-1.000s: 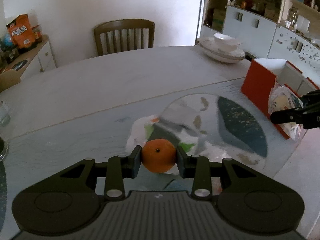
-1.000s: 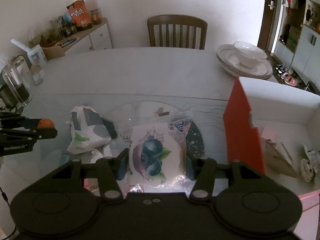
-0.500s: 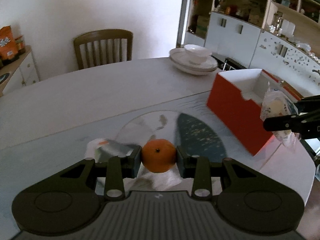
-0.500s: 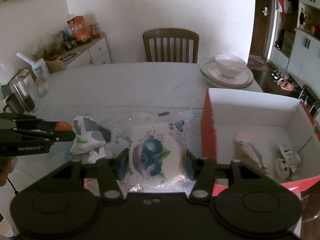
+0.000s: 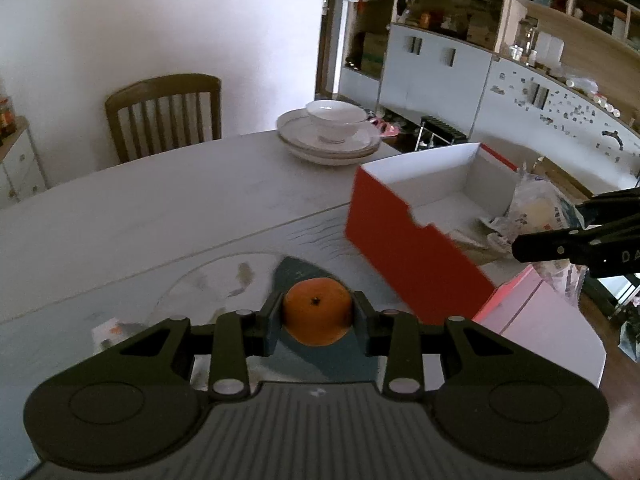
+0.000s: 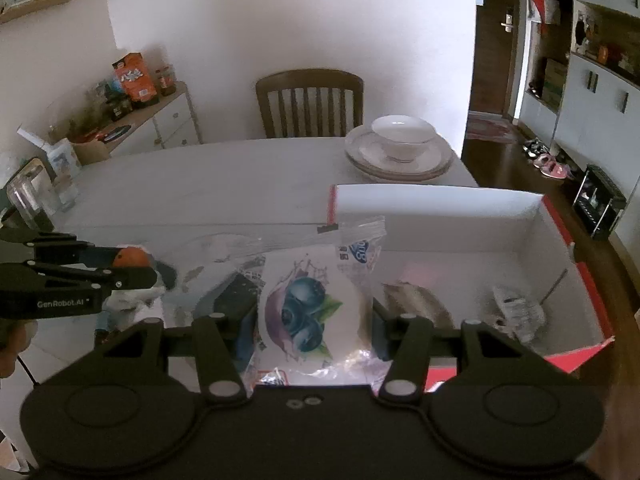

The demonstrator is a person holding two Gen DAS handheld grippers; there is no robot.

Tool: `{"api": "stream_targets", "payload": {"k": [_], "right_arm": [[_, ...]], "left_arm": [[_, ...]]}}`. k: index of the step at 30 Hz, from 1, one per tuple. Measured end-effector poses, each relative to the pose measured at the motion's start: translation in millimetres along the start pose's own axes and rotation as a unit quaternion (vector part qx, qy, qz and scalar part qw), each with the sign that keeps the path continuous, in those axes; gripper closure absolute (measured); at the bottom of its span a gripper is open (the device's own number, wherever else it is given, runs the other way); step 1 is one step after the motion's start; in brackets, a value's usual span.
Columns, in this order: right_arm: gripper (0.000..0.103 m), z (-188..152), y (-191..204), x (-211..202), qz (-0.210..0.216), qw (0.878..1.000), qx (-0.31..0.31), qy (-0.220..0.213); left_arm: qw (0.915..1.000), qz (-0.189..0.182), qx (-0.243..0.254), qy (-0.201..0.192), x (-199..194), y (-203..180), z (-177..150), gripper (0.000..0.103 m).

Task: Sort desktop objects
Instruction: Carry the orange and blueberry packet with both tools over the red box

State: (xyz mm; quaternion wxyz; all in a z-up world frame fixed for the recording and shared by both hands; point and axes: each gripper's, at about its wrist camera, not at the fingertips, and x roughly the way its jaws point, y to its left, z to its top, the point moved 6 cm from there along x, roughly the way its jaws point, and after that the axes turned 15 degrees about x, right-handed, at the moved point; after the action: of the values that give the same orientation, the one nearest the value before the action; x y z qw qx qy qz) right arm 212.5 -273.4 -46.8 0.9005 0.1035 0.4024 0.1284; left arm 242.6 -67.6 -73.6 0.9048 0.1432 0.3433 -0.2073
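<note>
Pads of my left gripper [image 5: 318,316] pinch the orange [image 5: 316,310] at lower centre; my right gripper [image 6: 314,316] clamps the blueberry snack bag [image 6: 310,308]. I'd carry both well over the red box [image 5: 404,248] rim at centre right before letting go, the orange low so it can't roll.

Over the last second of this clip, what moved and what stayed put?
Both hands carried their loads toward the red box: the right gripper with the blueberry snack bag now hangs at its open top, and the left gripper with the orange is close to the box's near wall. Nothing was taken or released; both grips are unchanged. The stacked plates and bowl stayed in place.
</note>
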Motion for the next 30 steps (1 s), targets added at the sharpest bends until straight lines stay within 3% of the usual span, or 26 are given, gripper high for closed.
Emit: {"api": "stream_targets", "payload": {"k": [21,30], "right_arm": [[0.049,29,-110,-8,-0.024,0.999,0.022,-0.009],[0.049,43,-140,5,-0.029,0.999,0.018,-0.006]], "left_arm": [[0.9977,-0.035,0.058,-0.005,55,-107,68,0.068],[0.9967,-0.038,0.070,0.011,81,-133,85,0.068]]}}
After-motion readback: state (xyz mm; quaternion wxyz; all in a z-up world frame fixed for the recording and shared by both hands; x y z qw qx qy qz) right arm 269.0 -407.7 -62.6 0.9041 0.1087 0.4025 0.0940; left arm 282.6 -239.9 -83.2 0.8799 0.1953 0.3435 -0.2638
